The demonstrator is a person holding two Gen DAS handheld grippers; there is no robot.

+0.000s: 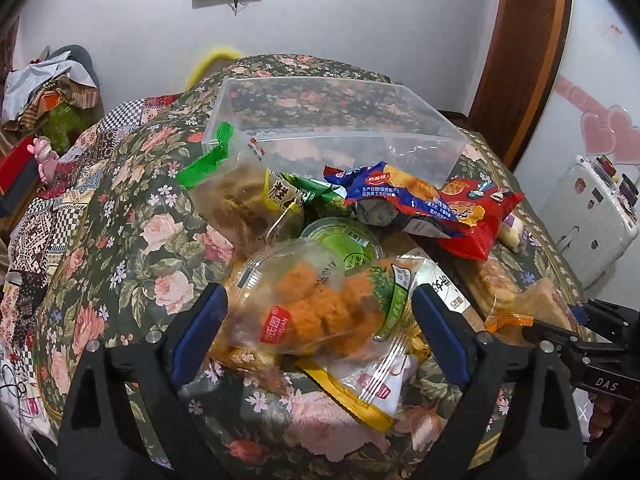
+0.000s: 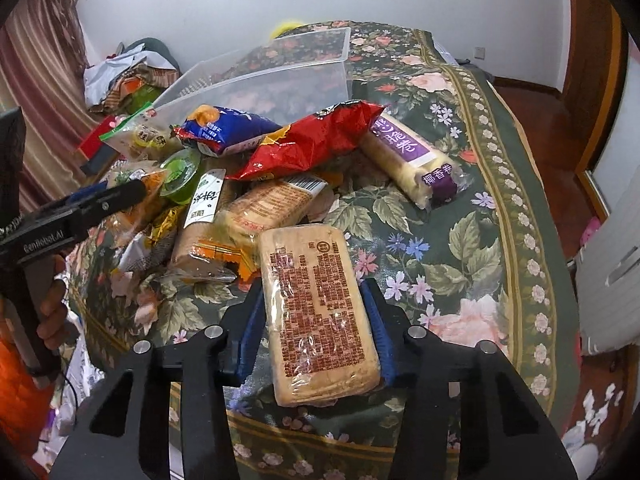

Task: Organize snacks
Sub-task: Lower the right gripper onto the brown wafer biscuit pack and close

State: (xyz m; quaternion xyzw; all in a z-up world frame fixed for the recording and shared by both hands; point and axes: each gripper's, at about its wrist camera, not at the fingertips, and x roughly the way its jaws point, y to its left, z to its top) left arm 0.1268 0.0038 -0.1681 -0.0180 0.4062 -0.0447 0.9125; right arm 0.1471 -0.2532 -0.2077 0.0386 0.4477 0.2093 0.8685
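A pile of snack packs lies on a floral cloth, with a clear plastic bin (image 1: 320,120) behind it, also in the right wrist view (image 2: 280,72). My left gripper (image 1: 320,320) is open, its blue pads on either side of a clear bag of orange snack pieces (image 1: 316,304); contact is not visible. My right gripper (image 2: 320,320) is shut on a tan biscuit pack with red print (image 2: 316,312). The left gripper (image 2: 116,196) also shows at the left of the right wrist view. The right gripper's fingers (image 1: 560,336) show at the right edge of the left wrist view.
The pile holds a red chip bag (image 2: 312,140), a blue bag (image 2: 224,124), a green cup (image 2: 180,176), a purple-labelled roll (image 2: 412,160) and a green-edged bag (image 1: 232,192). Clothes (image 1: 48,88) lie at the far left. A white suitcase (image 1: 592,208) stands right.
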